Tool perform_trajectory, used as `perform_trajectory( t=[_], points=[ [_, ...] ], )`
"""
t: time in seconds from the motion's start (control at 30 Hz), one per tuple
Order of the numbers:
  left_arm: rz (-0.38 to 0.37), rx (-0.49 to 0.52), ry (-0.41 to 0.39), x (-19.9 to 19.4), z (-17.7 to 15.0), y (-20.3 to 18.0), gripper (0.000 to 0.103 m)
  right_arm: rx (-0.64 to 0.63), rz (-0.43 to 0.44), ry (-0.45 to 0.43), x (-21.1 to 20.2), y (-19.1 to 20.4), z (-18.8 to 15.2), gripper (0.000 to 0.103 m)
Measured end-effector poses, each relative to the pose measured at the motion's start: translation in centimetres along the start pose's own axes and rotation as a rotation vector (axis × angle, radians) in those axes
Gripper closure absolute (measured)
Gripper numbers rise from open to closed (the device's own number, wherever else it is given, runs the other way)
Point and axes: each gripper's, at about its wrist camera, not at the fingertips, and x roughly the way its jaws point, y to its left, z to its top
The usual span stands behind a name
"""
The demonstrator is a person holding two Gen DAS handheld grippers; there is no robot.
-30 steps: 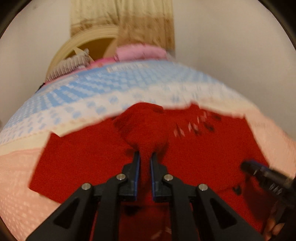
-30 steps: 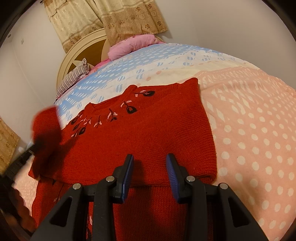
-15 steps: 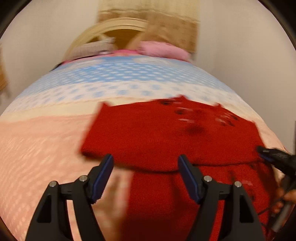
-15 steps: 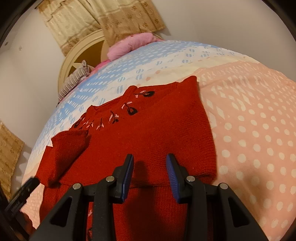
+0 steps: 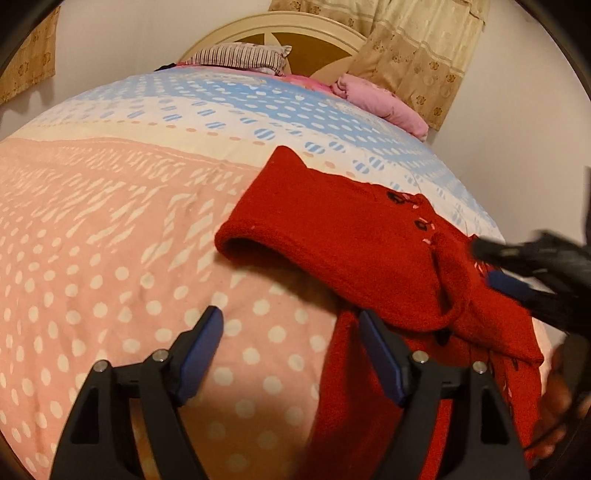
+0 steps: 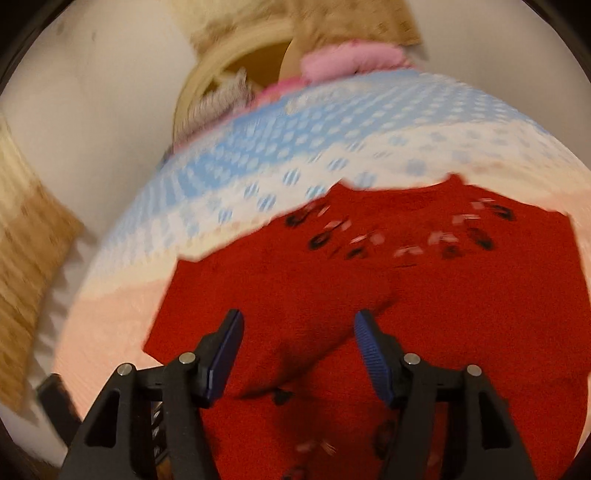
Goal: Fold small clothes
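A red knitted sweater (image 5: 351, 236) with small dark and pink motifs by the neck lies on the bed, one sleeve folded across its body. My left gripper (image 5: 291, 332) hovers at the sweater's left edge, its jaws opening, and only the pink dotted bedcover (image 5: 110, 258) shows between them. In the blurred right wrist view my right gripper (image 6: 297, 332) is over the middle of the sweater (image 6: 406, 295). Its jaws are opening and its pads press on nothing. In the left wrist view the right gripper (image 5: 491, 267) shows blurred above the sweater's right side.
The bedcover turns blue and white toward the headboard (image 5: 295, 22). A striped pillow (image 5: 236, 59) and a pink pillow (image 5: 376, 99) lie there. A beige curtain (image 5: 417, 48) hangs behind them. A hand (image 5: 561, 406) shows at the lower right.
My left gripper let go of the red sleeve, opened wide and moved left off the sweater; the sleeve now lies folded across it. My right gripper opened wider and swung over the sweater's middle.
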Motion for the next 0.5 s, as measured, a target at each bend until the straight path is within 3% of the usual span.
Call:
perform_trajectory(
  t=[0.13,0.17,0.2,0.23,0.27,0.37,0.5],
  points=[
    [-0.030,-0.012,0.000,-0.4,-0.1,0.7,0.019,-0.138,-0.209,0.096,4.4,2.7,0.0,0.040],
    [-0.034,-0.013,0.000,-0.4,-0.1,0.7,0.019,-0.141,-0.233,0.114,5.1,2.6,-0.1,0.046],
    [-0.038,-0.015,0.000,-0.5,-0.1,0.9,0.017,-0.124,-0.226,0.118,5.1,2.2,0.0,0.055],
    [-0.045,-0.017,-0.001,-0.5,-0.1,0.8,0.016,-0.101,-0.212,0.123,5.1,1.8,0.2,0.079],
    [-0.047,-0.017,-0.001,-0.5,-0.1,0.8,0.015,-0.090,-0.198,0.128,4.9,1.4,0.4,0.092],
    [-0.044,-0.015,-0.001,-0.5,0.0,0.8,0.015,-0.043,-0.124,0.102,3.6,0.3,1.6,0.096],
    [-0.044,-0.015,0.000,-0.5,-0.1,0.9,0.015,-0.020,-0.012,-0.045,-0.5,0.2,3.8,0.096]
  ],
)
